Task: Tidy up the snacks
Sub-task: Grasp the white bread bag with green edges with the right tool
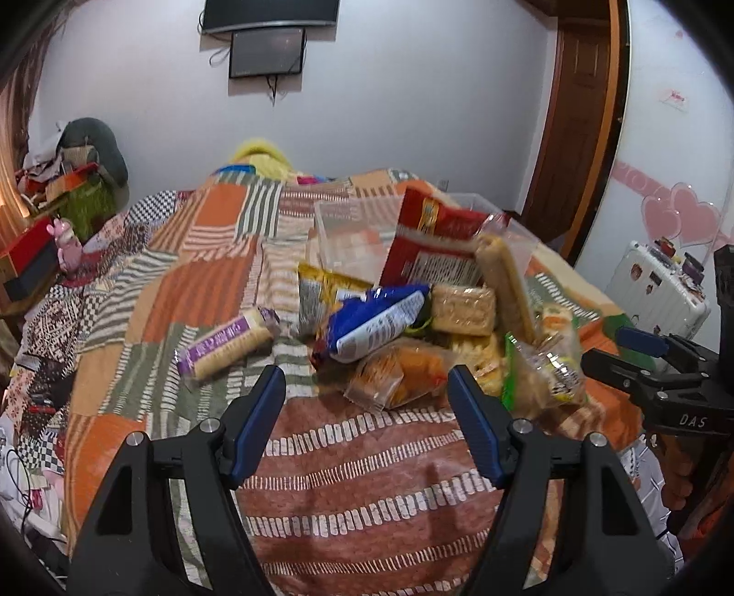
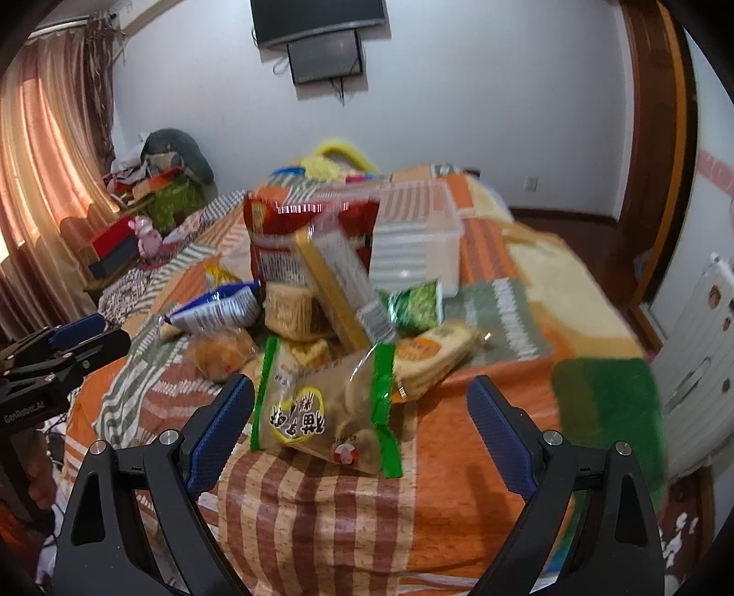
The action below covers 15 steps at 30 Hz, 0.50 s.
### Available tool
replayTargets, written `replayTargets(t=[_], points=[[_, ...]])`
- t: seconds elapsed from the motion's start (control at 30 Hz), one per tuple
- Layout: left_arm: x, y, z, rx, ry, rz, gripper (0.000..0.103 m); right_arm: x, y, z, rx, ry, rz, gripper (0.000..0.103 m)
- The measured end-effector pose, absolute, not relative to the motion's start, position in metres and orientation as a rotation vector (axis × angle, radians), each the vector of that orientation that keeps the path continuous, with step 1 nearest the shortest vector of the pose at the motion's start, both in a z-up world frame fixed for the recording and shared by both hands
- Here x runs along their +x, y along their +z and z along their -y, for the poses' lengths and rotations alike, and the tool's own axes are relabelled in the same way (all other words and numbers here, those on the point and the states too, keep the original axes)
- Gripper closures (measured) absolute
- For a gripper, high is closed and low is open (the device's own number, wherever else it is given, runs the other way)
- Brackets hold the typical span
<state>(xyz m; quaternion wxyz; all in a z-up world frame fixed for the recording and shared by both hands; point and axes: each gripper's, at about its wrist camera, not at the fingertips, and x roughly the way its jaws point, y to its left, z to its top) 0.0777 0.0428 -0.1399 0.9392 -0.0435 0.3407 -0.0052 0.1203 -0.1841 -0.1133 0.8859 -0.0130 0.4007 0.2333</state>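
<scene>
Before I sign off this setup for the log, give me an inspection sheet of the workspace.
Surface: orange, green and white patchwork bedspread, wrinkled.
Job's things: heap of snack packets; clear plastic storage box behind it, with the red foil bag leaning against it; green-edged clear cracker bag nearest; purple-labelled biscuit roll lying apart from the heap.
Clutter: pink toy figure and piled boxes beside the bed.
Grippers: left gripper and right gripper both open, holding nothing.
Cables: dark wires by the bed's edge; cords under the wall screen.
Surroundings: curtain, wooden door, white suitcase.
</scene>
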Motion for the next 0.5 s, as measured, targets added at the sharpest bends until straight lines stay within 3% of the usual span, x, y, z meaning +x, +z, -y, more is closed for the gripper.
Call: replayTargets(t=[0.23,0.4,0.47,0.5], points=[[0.095,-0.165,-0.047,-0.126,-0.029,-0.775,0.029,0.133,-0.135,0.171,-0.007,0.524,-0.926,0.010],[0.101,-0.171,-0.042,-0.120,-0.033,-0.789,0.017,0.134,-0.145,0.167,0.003,0.558,-0.973,0.011],[0.104,-0.171,-0.036,-0.102,-0.034,-0.785,0.012,0.135,-0.147,0.171,0.024,0.586,-0.988,0.025],[0.105,-0.171,-0.035,-0.096,-0.034,-0.783,0.011,0.135,-0.146,0.173,0.029,0.591,-0.994,0.026]])
